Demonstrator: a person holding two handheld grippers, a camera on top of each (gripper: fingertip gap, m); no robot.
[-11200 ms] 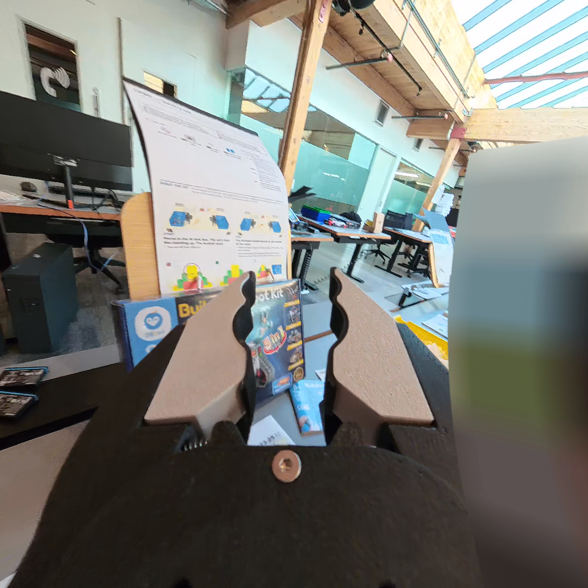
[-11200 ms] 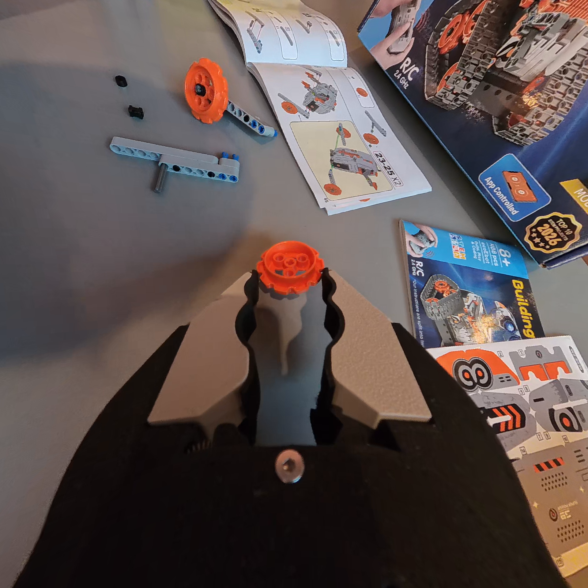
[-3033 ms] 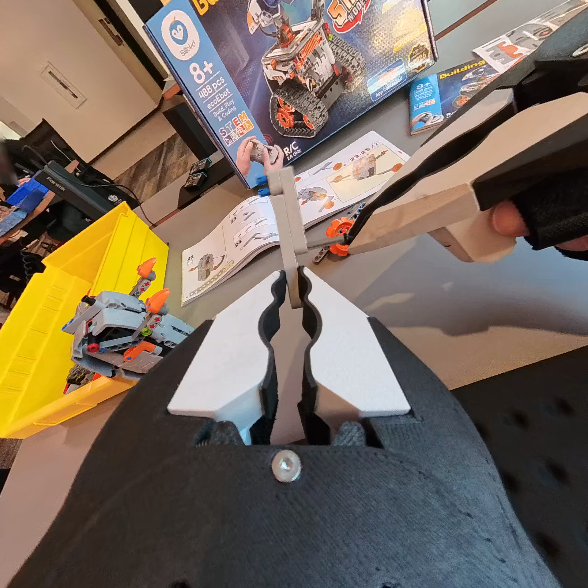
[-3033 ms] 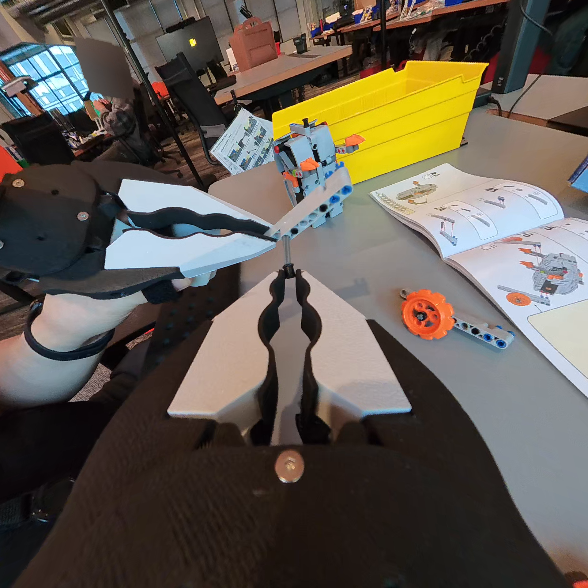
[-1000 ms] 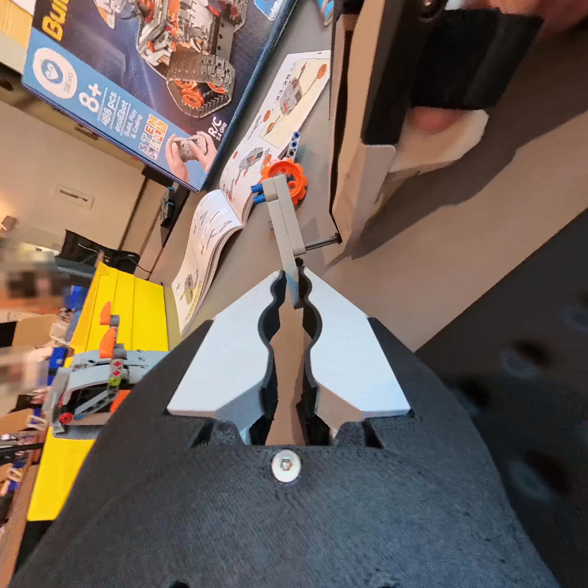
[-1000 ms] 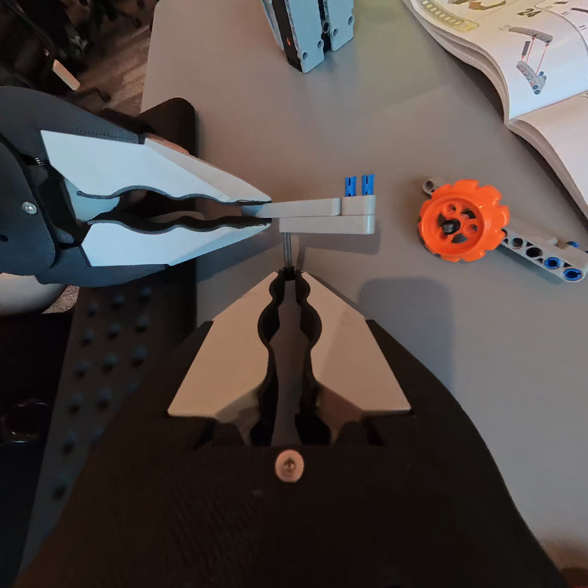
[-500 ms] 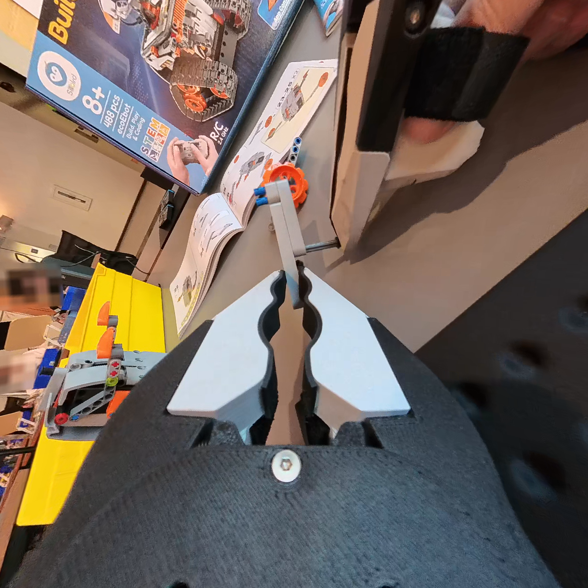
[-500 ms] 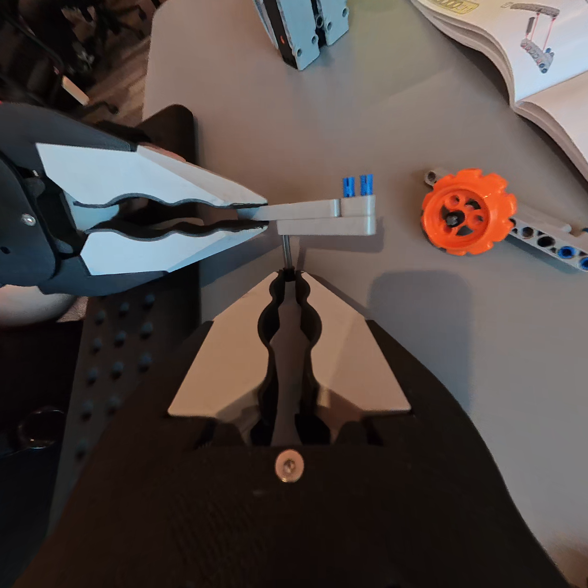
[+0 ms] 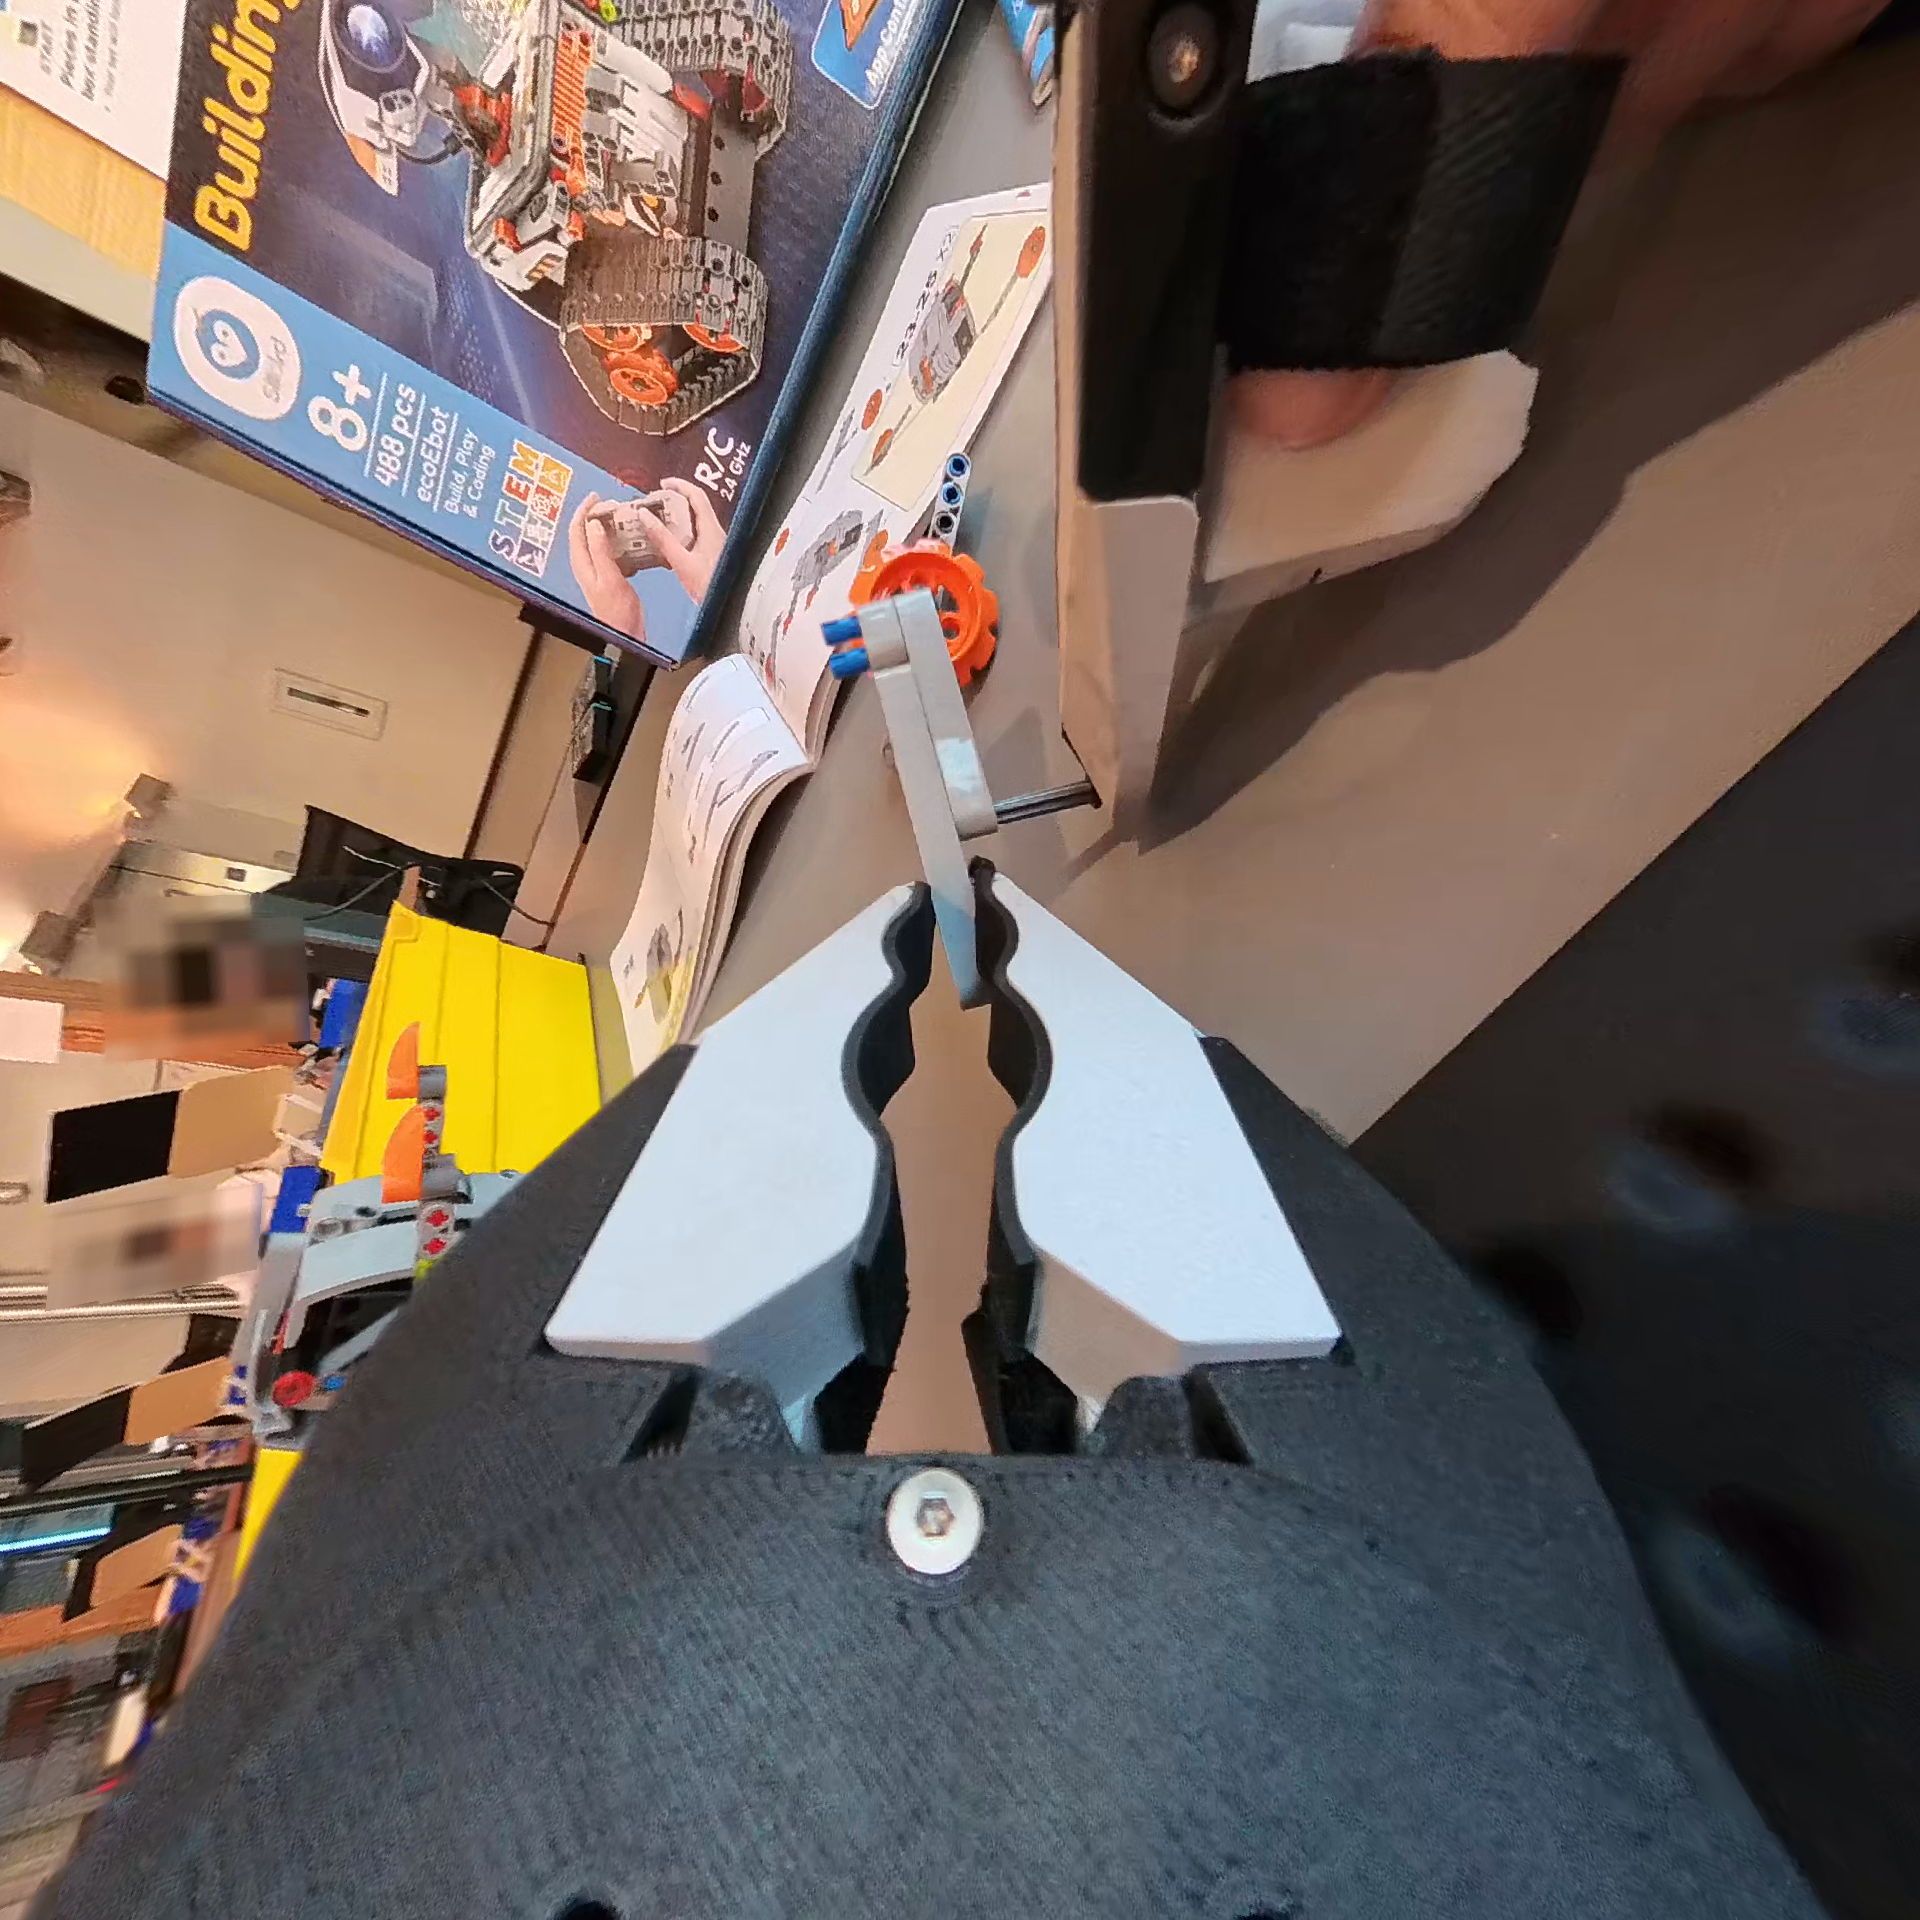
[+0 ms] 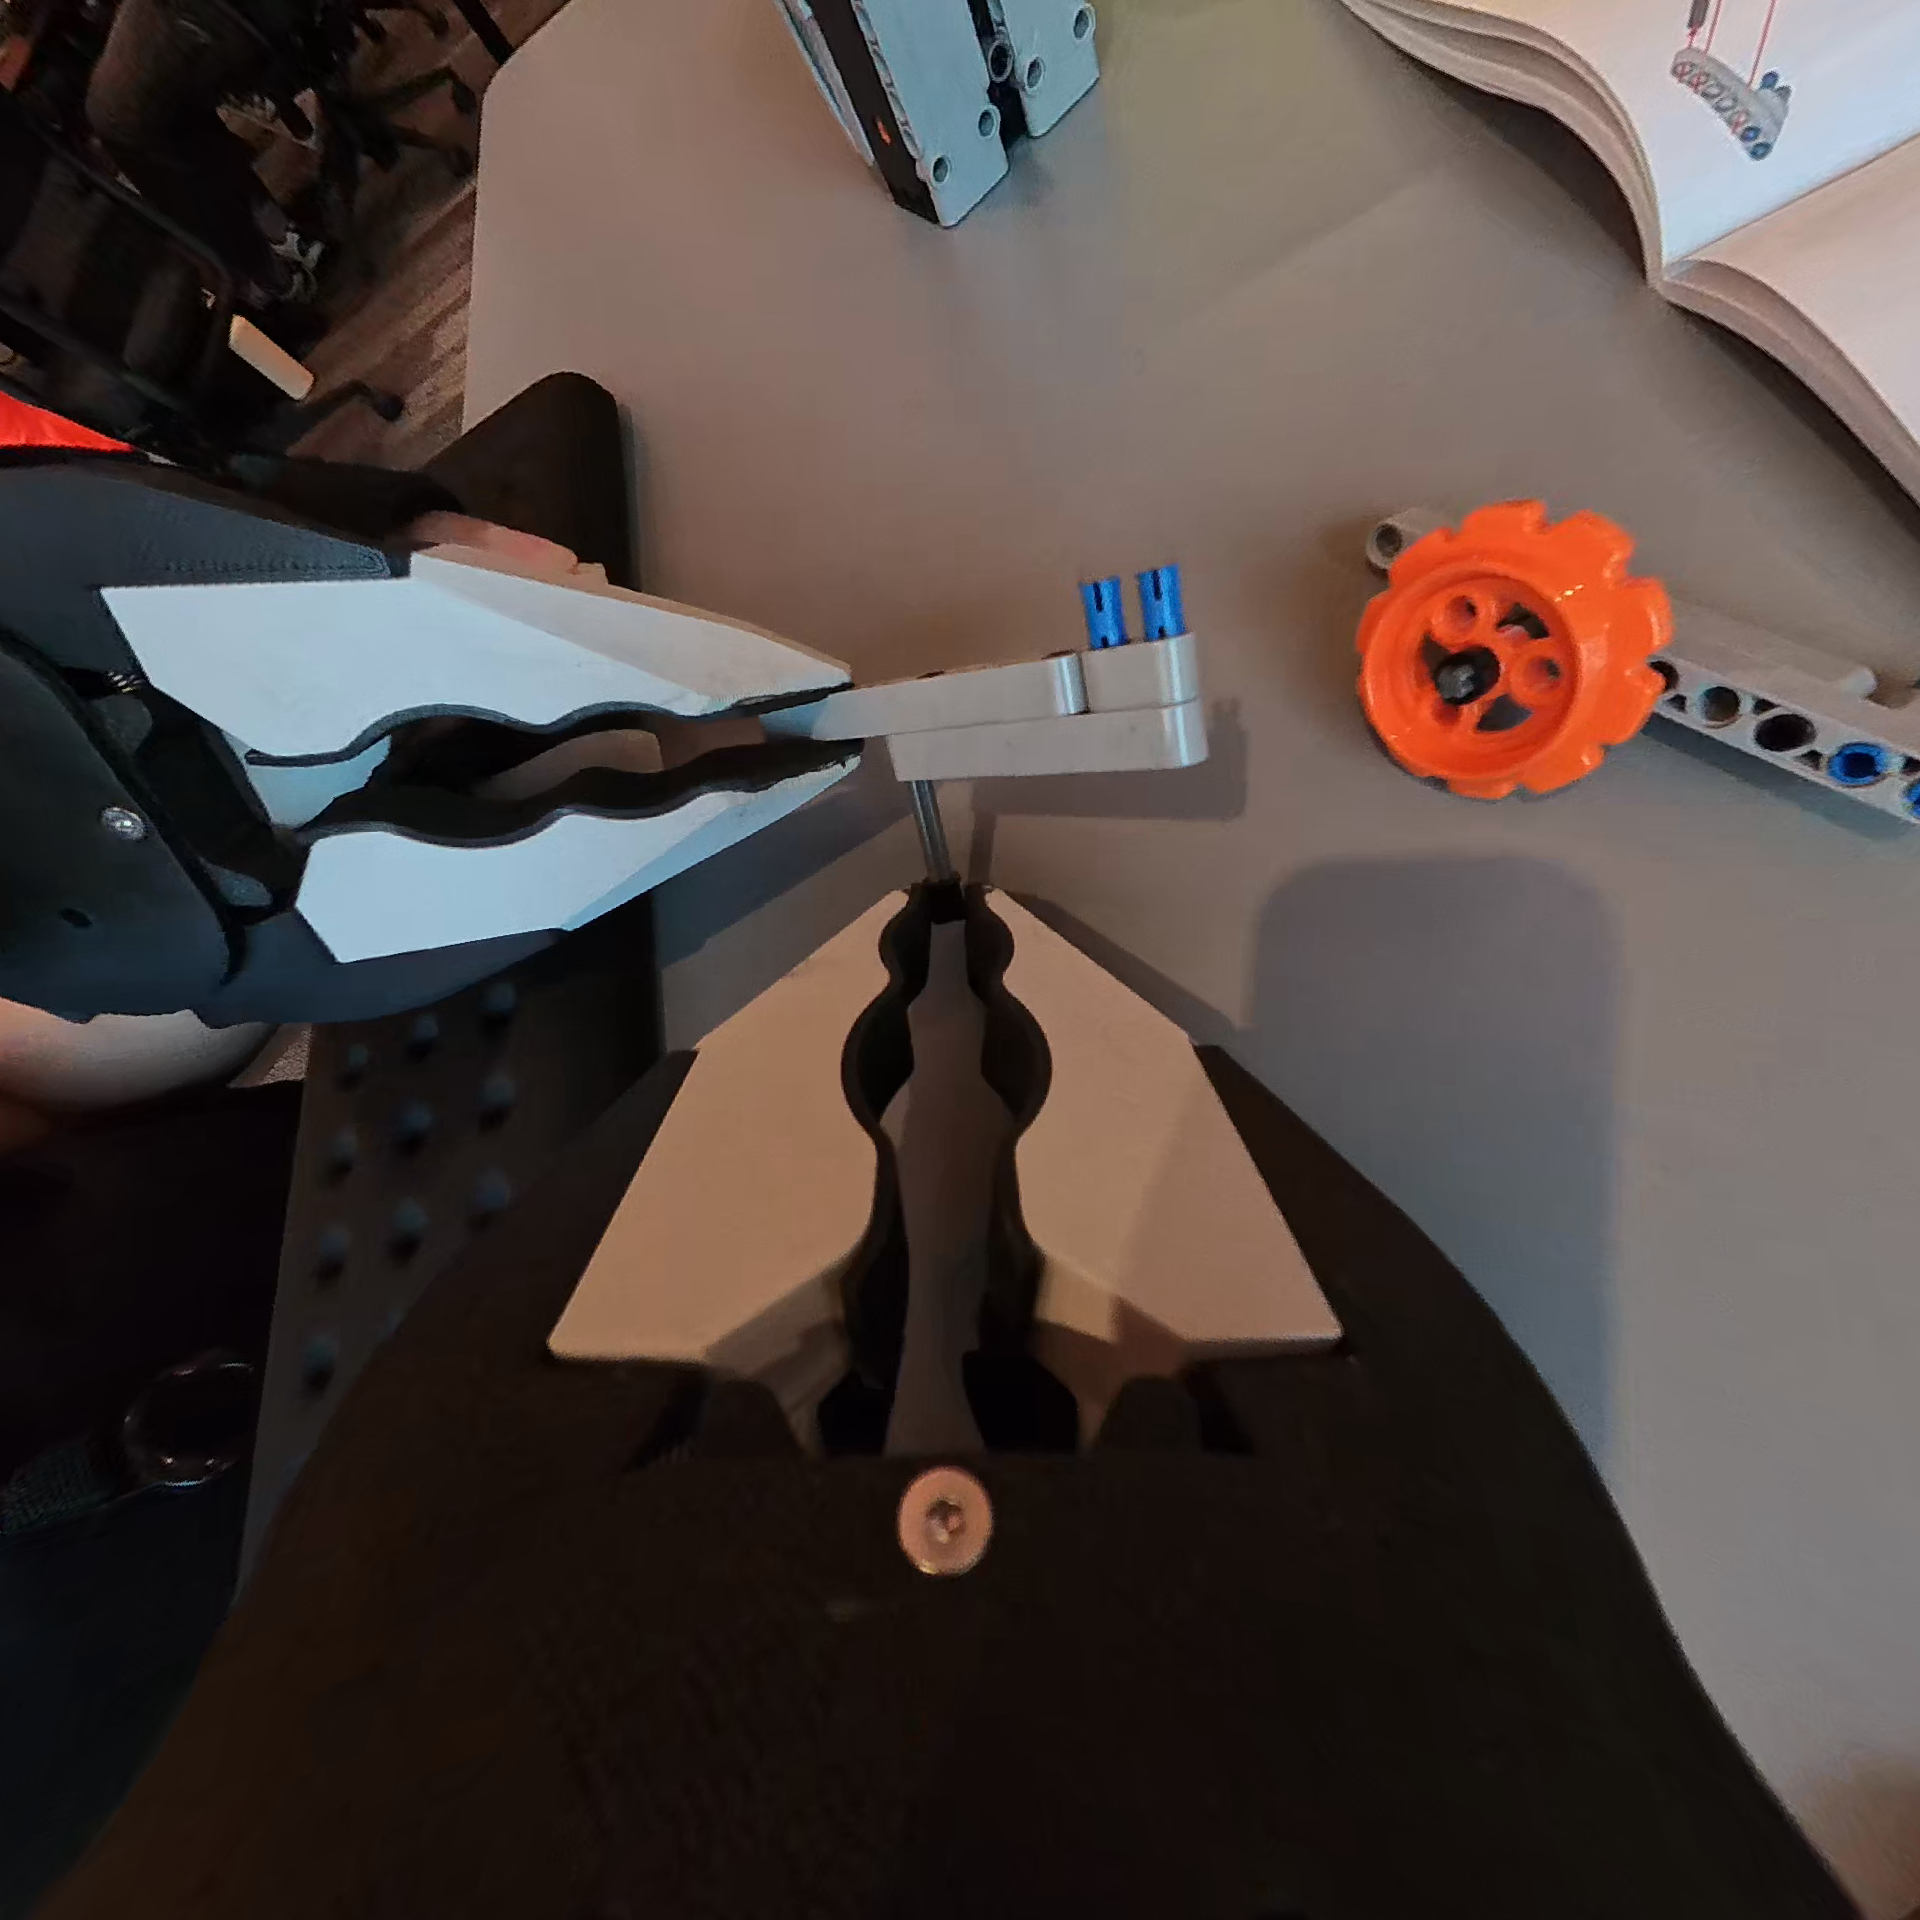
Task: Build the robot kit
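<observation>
My left gripper (image 9: pixel 966 894) is shut on one end of a grey beam assembly (image 9: pixel 930 748) with two blue pins (image 9: pixel 844 644) at its far end, held above the table. A dark grey axle (image 9: pixel 1039 802) sticks out sideways from the beam. My right gripper (image 10: pixel 943 902) is shut on the end of that axle (image 10: pixel 928 829), just below the beam (image 10: pixel 1039 717). The left gripper shows in the right wrist view (image 10: pixel 842 717), coming from the left. An orange gear wheel (image 10: pixel 1507 649) on a second grey beam (image 10: pixel 1787 727) lies on the table to the right.
An open instruction booklet (image 10: pixel 1766 187) lies at the far right. A part-built grey model (image 10: pixel 956 94) stands at the far edge, beside a yellow bin (image 9: pixel 468 1029). A blue kit box (image 9: pixel 520 260) leans behind the booklet. A black mat (image 10: pixel 436 1143) lies at the table's left. Left and right tips are no more than a few centimetres apart. It is some 9 cm from my right tips to the orange gear wheel (image 10: pixel 1507 649).
Over the last second both grippers have kept their grips on beam and axle. The views have shifted slightly; the gear wheel sits a little farther right in the right wrist view.
</observation>
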